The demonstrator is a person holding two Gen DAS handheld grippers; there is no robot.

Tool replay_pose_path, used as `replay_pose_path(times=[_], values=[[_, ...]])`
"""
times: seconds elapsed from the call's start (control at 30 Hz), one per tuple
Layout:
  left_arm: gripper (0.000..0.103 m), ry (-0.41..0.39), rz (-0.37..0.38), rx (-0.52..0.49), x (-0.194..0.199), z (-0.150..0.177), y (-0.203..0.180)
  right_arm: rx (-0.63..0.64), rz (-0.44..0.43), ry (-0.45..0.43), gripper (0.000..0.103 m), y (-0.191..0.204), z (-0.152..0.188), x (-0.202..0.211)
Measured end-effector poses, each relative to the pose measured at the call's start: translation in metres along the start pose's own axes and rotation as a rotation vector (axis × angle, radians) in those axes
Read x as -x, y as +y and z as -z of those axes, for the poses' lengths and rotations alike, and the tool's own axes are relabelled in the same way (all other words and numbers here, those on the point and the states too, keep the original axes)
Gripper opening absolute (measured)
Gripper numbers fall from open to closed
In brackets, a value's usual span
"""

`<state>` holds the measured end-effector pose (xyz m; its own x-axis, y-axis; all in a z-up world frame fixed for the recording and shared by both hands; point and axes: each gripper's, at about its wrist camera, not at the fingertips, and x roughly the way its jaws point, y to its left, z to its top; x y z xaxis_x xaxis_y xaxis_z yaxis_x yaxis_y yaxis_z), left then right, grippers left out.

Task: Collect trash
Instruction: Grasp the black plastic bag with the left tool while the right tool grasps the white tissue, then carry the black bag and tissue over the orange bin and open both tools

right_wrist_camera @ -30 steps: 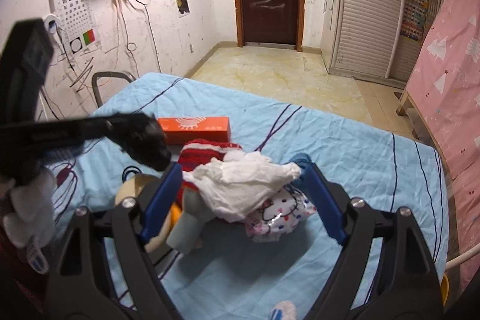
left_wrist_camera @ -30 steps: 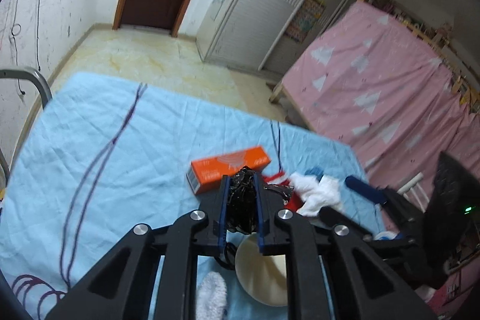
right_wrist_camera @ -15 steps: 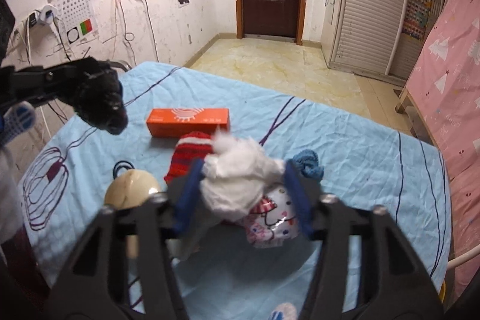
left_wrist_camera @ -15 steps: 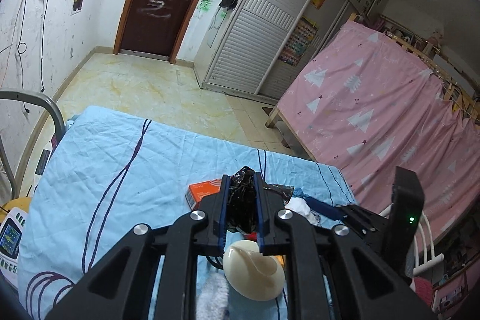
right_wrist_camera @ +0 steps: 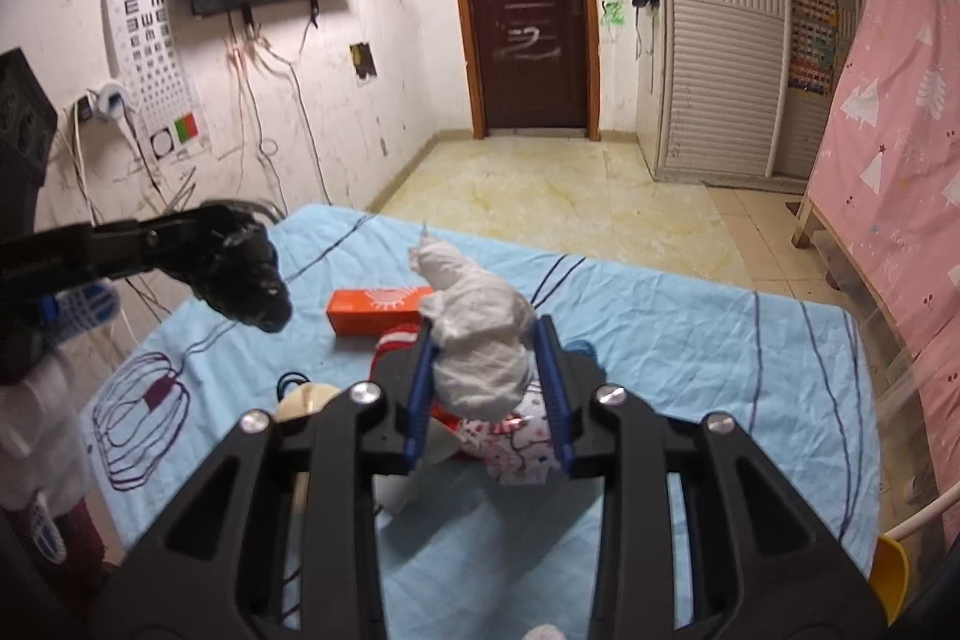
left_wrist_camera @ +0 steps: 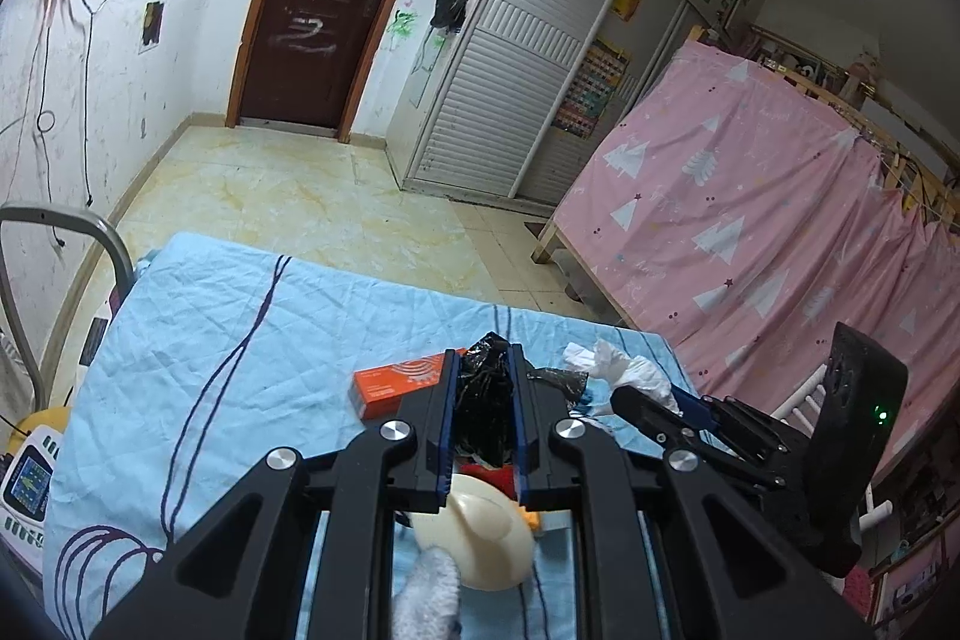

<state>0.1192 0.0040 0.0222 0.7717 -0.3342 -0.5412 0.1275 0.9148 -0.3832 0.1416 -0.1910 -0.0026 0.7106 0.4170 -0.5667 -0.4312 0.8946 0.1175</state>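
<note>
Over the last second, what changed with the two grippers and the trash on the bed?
The right gripper closed around the white tissue wad and lifted it off the pile; its jaws are closing on it. The left gripper rose, keeping its black plastic bag. The orange box and blue sheet stayed put.
</note>
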Motion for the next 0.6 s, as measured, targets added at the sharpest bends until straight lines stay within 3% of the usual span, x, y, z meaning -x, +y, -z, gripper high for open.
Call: replay_pose_path(times=[0.6], values=[[0.006, 0.039, 0.087, -0.177, -0.014, 0.015, -0.120, -0.164, 0.118, -0.109, 0.030, -0.092, 0.035, 0.085]])
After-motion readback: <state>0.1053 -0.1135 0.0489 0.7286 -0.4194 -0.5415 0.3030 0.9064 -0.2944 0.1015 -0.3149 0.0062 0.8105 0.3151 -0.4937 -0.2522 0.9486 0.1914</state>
